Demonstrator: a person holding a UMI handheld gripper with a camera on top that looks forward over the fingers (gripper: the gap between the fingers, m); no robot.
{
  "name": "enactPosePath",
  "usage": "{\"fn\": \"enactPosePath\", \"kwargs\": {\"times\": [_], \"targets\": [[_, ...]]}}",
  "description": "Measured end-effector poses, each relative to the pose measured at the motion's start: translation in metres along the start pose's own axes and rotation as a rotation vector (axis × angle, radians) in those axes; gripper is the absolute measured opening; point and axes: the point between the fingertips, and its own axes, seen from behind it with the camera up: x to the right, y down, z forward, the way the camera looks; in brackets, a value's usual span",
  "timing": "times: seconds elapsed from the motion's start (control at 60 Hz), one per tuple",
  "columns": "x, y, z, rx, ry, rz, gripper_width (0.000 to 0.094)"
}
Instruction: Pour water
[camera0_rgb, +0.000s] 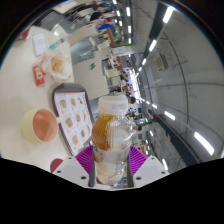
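Claw (111, 160) closed on clear plastic bottle (110, 135), magenta pads (86, 157) pressed against its lower body at 9 and 3 o'clock. Bottle held between the fingers, rising toward 12 o'clock, white cap end (113, 102) farthest from the claw, yellow-orange label (105, 124) on the near face. Whole view tilted, so likely mid-lift or starting a tip.

Judged thin-walled and soft: apt to dent under a hard squeeze, smooth and a little slippery, moderately heavy if full, weight shifting as water moves. Best held low to mid body, below the label, as now; firm but not crushing.

Beyond, at 10 o'clock, laminated menu sheet (72, 115) on white table (25, 90); further at 9 o'clock a pale bowl (40, 125); toward 11 o'clock a snack packet (56, 67). No receiving cup recognisable.
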Motion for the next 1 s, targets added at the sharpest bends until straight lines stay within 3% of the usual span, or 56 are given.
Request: {"fn": "enactPosePath", "kwargs": {"times": [0.217,0.567,0.733,0.833,1.0], "targets": [[0.006,0.010,-0.003,0.089,-0.167,0.702,0.0428],[-0.082,0.074,0.040,0.008,-0.390,1.186,0.0427],[-0.120,0.089,0.046,-0.028,-0.437,1.241,0.0431],[-0.119,0.093,0.043,0.013,-0.413,1.249,0.0439],[-0.119,0.091,0.039,0.037,-0.392,1.225,0.0529]]}}
